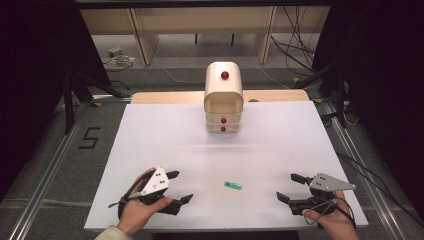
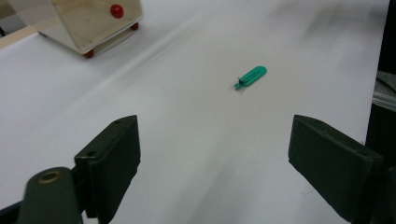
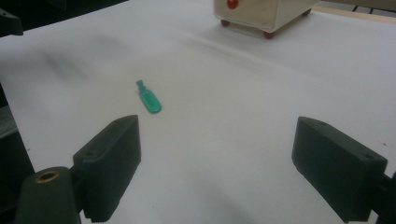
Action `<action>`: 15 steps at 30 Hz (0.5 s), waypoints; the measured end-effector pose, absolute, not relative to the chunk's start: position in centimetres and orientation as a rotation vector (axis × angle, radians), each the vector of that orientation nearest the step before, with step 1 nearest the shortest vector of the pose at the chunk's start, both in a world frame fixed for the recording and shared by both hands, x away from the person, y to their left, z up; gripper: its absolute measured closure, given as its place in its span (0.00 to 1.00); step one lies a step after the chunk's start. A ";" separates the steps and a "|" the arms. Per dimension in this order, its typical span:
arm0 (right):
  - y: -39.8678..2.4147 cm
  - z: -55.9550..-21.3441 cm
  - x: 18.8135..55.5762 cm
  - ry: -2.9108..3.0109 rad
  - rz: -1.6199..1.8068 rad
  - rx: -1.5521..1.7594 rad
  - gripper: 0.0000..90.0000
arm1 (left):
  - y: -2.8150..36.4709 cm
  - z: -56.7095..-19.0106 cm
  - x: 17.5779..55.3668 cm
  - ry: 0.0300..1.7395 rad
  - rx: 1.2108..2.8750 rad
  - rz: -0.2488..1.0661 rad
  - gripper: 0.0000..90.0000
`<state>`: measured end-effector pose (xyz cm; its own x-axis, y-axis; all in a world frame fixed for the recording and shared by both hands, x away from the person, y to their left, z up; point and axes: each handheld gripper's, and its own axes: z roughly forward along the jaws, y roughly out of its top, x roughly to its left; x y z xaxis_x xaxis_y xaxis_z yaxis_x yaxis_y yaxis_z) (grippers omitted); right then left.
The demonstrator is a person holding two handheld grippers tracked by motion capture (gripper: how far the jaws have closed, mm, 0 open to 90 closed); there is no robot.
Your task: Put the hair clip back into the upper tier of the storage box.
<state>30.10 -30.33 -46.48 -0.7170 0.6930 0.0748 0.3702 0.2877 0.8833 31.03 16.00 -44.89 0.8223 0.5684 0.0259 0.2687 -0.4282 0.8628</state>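
A small green flat object (image 1: 233, 185) lies on the white table (image 1: 165, 135), near the front and between my two grippers. It also lies ahead of the jaws as the green object (image 2: 251, 76) in the left gripper view and as the green object (image 3: 148, 97) in the right gripper view. A cream drawer unit (image 1: 223, 97) with red knobs stands at the back middle. My left gripper (image 1: 182, 186) rests at the front left, held in a hand, open and empty. My right gripper (image 1: 288, 186) sits at the front right, open with nothing between its jaws.
The drawer unit (image 2: 84, 23) has several small red feet and sits near the table's far edge. The drawer unit (image 3: 261, 11) is far ahead in the right gripper view. Dark floor, rails and cables surround the table.
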 end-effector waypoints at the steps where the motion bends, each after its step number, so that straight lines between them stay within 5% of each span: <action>1: -30.2 -46.5 30.2 2.246 1.398 0.947 0.18 | 16.5 -45.1 31.1 0.622 2.021 0.370 0.18; 15: -27.7 -46.2 32.1 2.314 1.355 0.878 0.24 | 16.8 -46.2 32.1 0.665 2.045 0.345 0.20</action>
<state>32.06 -27.67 -46.23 -0.7608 0.6481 0.0337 0.3465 0.3617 0.8655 32.10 16.85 -46.22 0.8143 0.5802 -0.0168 0.3197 -0.4241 0.8473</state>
